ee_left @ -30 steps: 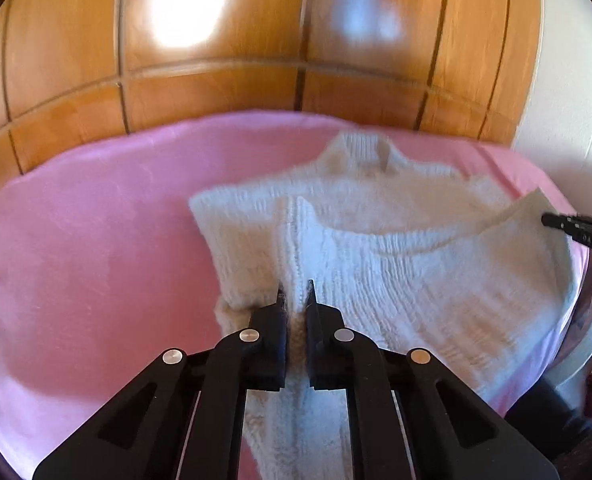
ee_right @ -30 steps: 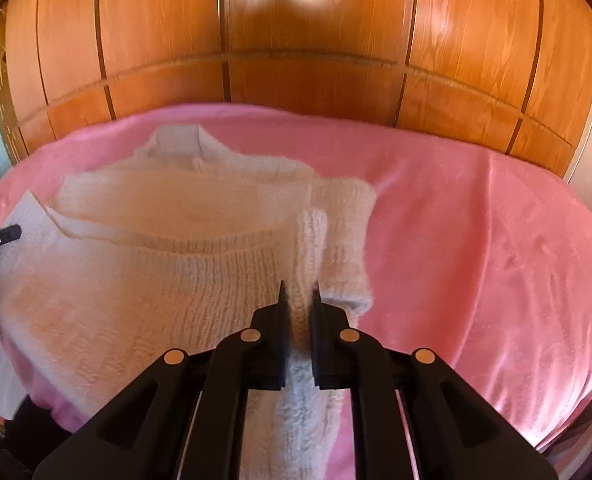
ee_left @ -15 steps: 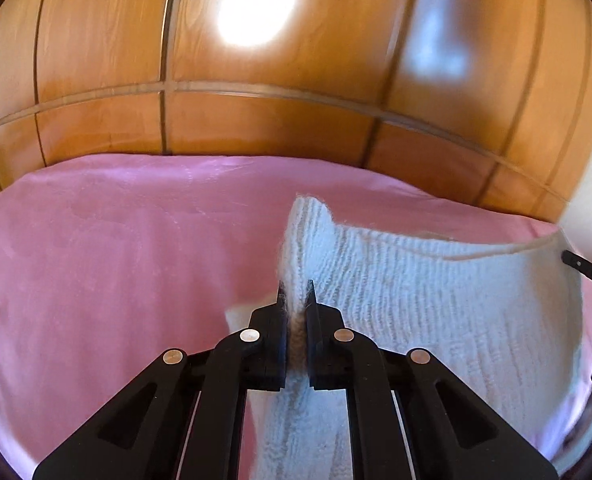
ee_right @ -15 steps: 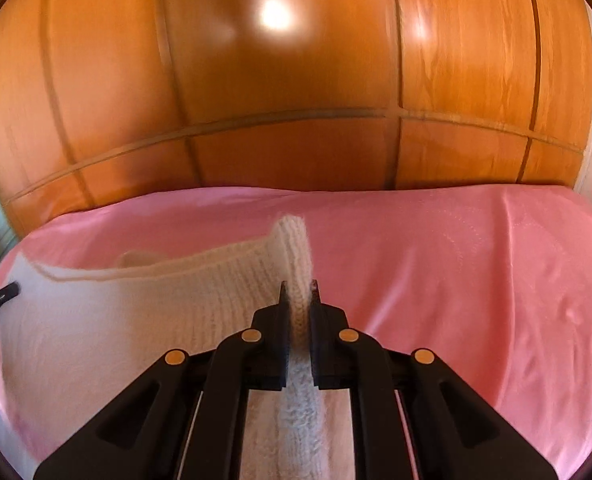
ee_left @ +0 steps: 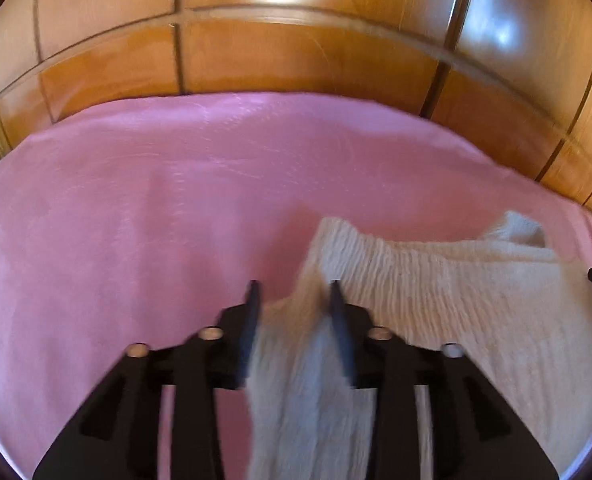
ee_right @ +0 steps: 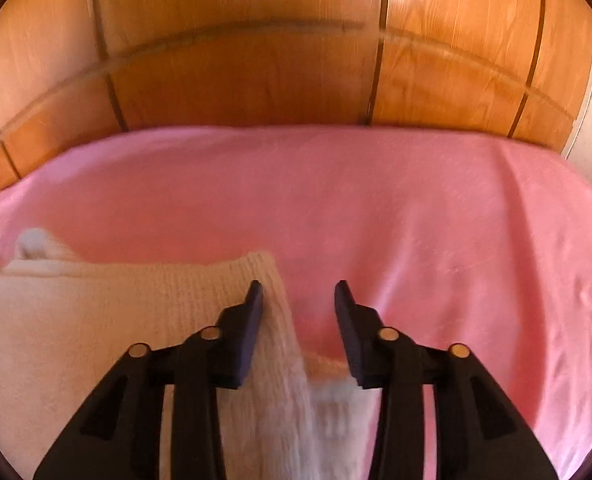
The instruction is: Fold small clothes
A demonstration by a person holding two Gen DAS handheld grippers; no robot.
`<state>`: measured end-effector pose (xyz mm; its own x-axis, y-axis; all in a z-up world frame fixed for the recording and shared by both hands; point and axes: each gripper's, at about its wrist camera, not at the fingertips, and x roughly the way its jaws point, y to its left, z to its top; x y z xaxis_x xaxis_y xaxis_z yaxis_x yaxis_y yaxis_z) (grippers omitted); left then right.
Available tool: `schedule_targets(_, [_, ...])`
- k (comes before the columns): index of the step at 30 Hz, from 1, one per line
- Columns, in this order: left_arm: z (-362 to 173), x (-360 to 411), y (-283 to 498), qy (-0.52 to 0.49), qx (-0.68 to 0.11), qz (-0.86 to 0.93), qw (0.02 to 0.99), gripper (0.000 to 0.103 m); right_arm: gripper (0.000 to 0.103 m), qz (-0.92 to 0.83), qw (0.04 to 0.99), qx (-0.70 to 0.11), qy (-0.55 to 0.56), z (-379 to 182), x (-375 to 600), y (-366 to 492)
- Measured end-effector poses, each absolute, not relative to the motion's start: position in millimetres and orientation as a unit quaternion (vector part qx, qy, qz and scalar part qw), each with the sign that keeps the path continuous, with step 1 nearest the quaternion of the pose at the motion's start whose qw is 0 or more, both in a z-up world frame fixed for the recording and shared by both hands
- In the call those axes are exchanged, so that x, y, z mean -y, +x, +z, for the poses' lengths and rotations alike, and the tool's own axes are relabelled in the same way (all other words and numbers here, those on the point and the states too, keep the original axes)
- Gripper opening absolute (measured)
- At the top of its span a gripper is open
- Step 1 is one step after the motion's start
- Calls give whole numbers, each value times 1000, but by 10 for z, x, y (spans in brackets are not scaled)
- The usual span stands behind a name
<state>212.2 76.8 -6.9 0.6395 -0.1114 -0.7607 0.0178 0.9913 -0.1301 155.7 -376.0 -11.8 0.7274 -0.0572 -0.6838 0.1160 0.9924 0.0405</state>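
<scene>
Now both grippers have their fingers spread wide. The left gripper (ee_left: 292,286) and right gripper (ee_right: 297,286) each have the white sweater (ee_left: 435,300) lying loose between them on the pink bed (ee_right: 415,208).

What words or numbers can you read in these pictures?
None. The fuzzy white knitted sweater shows no label, the pink blanket is plain, and the glossy wooden wall panels carry no writing. Both black grippers, left and right, bear no markings.
</scene>
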Motion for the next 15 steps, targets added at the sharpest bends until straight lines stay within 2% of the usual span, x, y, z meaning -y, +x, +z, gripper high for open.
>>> schedule_targets(2, [7, -866, 1895, -59, -411, -36, 909, 44, 55, -25, 937, -346, 40, 18, 3662, 1312])
schedule_targets(3, [41, -910, 1732, -57, -408, -36, 911, 44, 58, -14, 939, -341, 40, 53, 3607, 1219])
schedule_targets(5, [66, -963, 1497, -45, -404, -27, 913, 44, 72, 27, 942, -331, 43, 102, 3429, 973])
schedule_targets(6, [65, -980, 1363, -33, -401, -18, 915, 44, 75, 40, 942, -329, 42, 106, 3338, 875])
schedule_targets(7, [60, -1000, 1233, -24, -400, -9, 916, 48, 79, 53, 943, -327, 38, 93, 3240, 774])
schedule_targets(9, [45, -1019, 1026, -10, -398, 5, 918, 57, 83, 71, 942, -327, 25, 21, 3059, 612])
schedule_targets(15, [43, -1066, 538, 11, -389, 30, 921, 57, 88, 68, 932, -355, 20, -400, 2819, 579])
